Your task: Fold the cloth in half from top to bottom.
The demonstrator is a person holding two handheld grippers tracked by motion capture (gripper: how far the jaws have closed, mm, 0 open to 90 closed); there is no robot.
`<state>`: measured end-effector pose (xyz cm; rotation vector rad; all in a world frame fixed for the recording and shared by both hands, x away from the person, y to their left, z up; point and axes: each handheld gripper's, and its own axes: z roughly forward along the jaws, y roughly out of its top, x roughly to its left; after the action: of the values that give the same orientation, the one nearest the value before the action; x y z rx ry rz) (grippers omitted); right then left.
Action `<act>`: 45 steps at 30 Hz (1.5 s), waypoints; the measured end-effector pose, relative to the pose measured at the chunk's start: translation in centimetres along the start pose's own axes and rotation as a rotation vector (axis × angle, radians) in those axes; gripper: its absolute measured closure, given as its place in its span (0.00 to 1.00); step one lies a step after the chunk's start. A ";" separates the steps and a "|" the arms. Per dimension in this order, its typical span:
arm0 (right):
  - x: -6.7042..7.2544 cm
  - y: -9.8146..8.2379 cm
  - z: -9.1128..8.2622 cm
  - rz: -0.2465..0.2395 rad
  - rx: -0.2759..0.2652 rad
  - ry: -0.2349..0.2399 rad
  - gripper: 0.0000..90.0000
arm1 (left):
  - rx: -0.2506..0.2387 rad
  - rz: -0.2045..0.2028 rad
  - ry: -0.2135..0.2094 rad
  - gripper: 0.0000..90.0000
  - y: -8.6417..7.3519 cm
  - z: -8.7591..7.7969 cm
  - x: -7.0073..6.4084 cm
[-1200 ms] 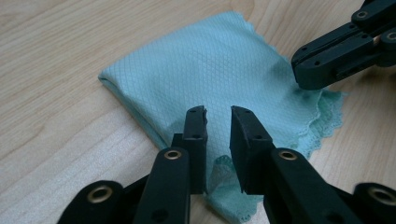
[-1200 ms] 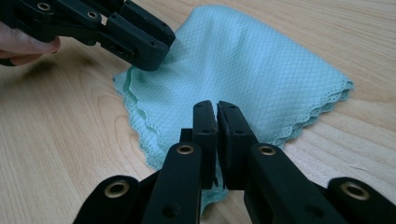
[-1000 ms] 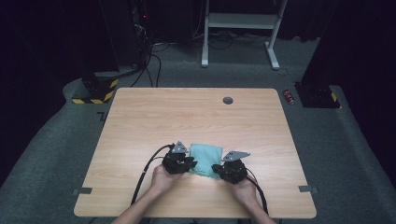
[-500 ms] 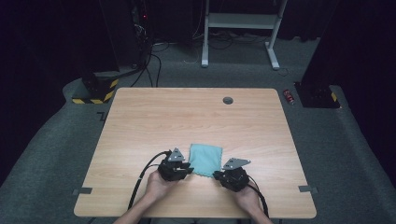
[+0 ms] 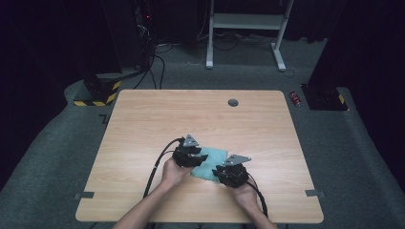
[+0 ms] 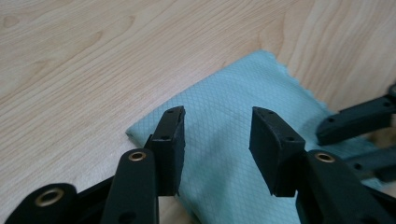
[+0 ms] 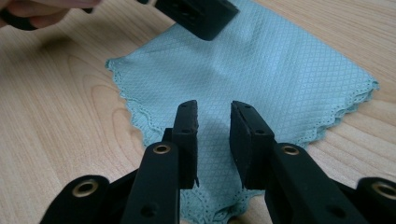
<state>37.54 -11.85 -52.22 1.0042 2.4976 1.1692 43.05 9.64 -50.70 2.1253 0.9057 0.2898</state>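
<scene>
A teal folded cloth lies flat on the wooden table, near its front edge. My left gripper hovers over the cloth's left part. Its jaws stand open and have just been opening, with nothing pinched between them. My right gripper is at the cloth's near right side. Its jaws are parted over the scalloped edge of the cloth and have also just been opening, off the fabric. The right gripper view shows one jaw of the left gripper at its top.
A round cable hole sits near the table's far edge. On the carpet lie a red can and tape marks. A white desk frame and dark equipment stand behind. Cables trail from both grippers toward the front edge.
The left gripper has moved away from the front edge and rightward, onto the cloth. Both grippers' jaws stand wider apart than before. The right gripper has stayed nearly in place.
</scene>
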 end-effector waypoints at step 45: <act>-4.4 3.2 -1.2 0.049 -0.054 -0.102 0.66 | -0.100 -0.117 0.065 0.56 -5.1 -6.0 0.7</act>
<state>41.86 -13.99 -49.45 1.0883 2.3630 1.1628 38.13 15.85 -50.57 1.9732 1.0277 0.3389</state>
